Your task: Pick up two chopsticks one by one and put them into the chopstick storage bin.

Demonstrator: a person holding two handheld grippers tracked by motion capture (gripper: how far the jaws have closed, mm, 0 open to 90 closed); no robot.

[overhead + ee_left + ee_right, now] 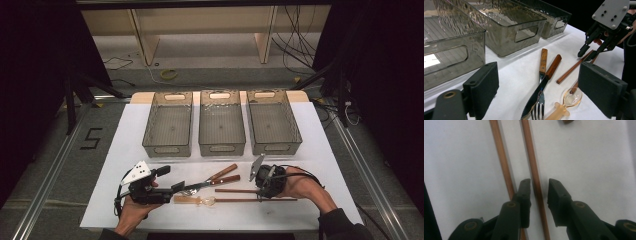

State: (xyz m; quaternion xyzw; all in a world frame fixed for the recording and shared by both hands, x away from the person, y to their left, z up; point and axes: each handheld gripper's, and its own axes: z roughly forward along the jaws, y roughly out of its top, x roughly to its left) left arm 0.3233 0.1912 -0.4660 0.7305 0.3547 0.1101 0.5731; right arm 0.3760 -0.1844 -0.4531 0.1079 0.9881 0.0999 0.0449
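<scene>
White table point(125, 150), three empty clear bins in a row at the far side: left bin point(168, 125), middle bin point(222, 122), right bin point(273, 121). Cutlery is scattered in front of them: wooden-handled knife point(541, 87), fork point(541, 75) crossed under it, translucent spoon point(570, 100), and two chopsticks lying roughly parallel near the right hand.

Right gripper point(539, 190) is down over the chopsticks, jaws parted a small gap, nothing clamped yet. In the right gripper view the nearer chopstick point(534, 175) runs right between the jaws; the second chopstick point(501, 157) sits just outside the left jaw, close. Left gripper point(536, 85) hovers low by the knife and fork, jaws wide apart, empty.

Step in hand looks like picking one chopstick. To do it well: keep the stick centred between the pads, drop until the pads reach the table, close square across it, not at an angle. Watch the neighbour stick, since the left jaw could catch or nudge it. Thin round stick, likely to roll or pivot; grip firm, lift level.
</scene>
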